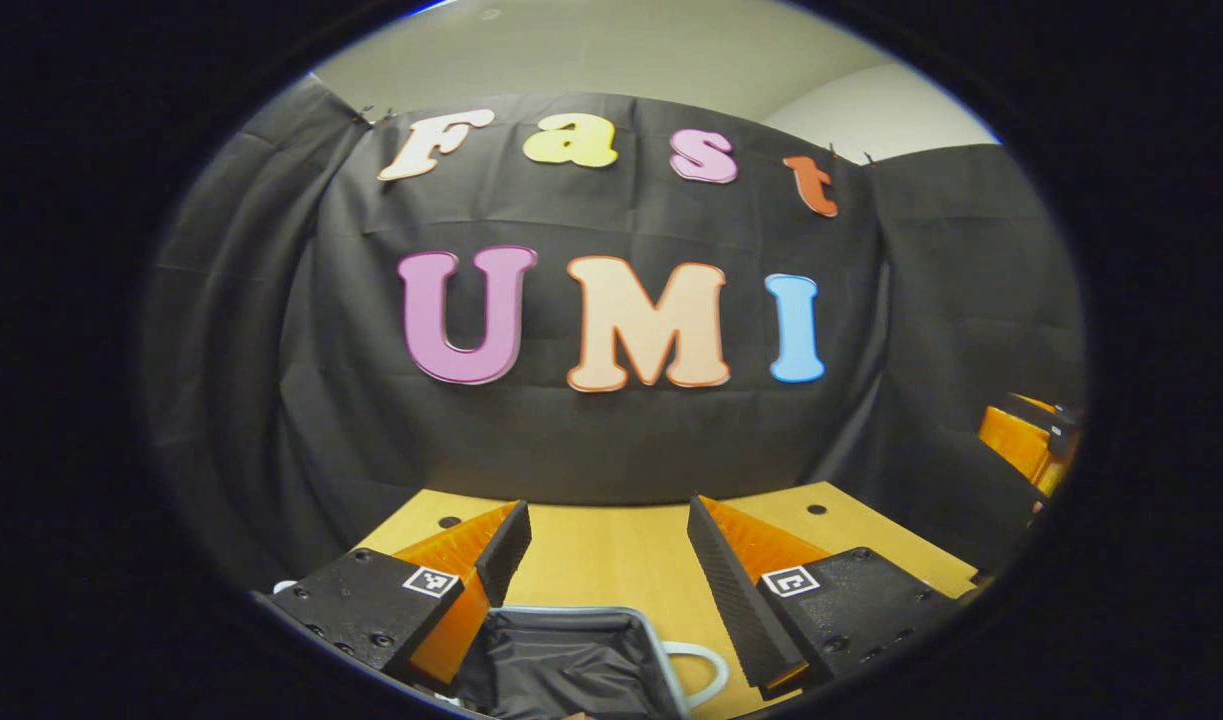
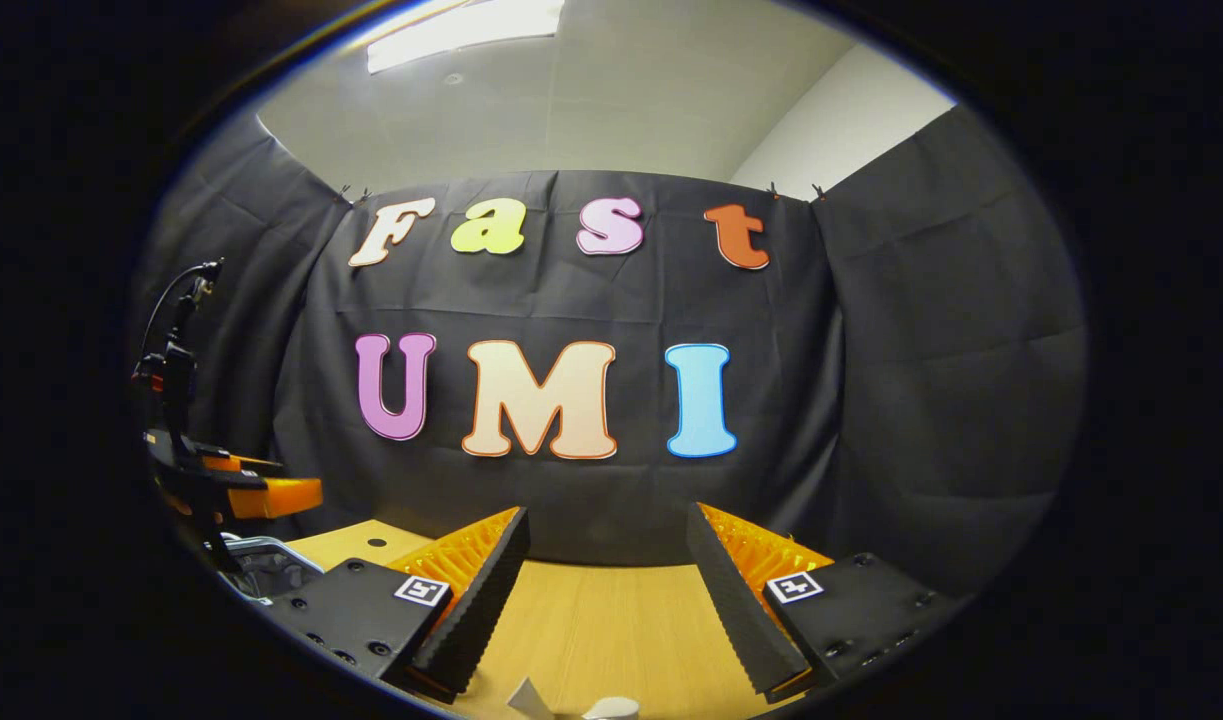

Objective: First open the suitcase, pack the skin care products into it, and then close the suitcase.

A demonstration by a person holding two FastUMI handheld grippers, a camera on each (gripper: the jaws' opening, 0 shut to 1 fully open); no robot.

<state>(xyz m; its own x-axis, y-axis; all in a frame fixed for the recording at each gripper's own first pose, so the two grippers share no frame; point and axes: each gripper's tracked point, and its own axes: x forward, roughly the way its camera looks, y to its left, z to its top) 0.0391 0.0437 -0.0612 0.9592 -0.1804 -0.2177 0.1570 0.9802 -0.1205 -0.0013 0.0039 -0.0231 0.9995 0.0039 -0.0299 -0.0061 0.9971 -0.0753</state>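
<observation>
Wooden table [image 1: 611, 560] across the lower part of both views, reaching back to the black cloth wall [image 1: 611, 440], with small dark holes near its far corners.

Open suitcase [image 1: 571, 660] at the bottom of the left gripper view, directly below and between the left gripper's fingers: dark fabric lining inside, pale rim around it, a white loop handle [image 1: 706, 670] on its right side resting on the table. In the right gripper view, part of the same suitcase [image 2: 266, 570] low at the left edge, beneath the other gripper.

Left gripper [image 1: 607, 540] held above the suitcase, fingers spread wide with nothing between them. Same gripper [image 2: 221, 490] seen at the left of the right gripper view, with a cabled mount rising above it.

Right gripper [image 2: 607, 545] over bare table, fingers spread wide and empty; its body also at the right edge of the left gripper view [image 1: 1021, 440].

Small white items [image 2: 581, 705] at the very bottom of the right gripper view, on the table, too cut off to identify.
</observation>
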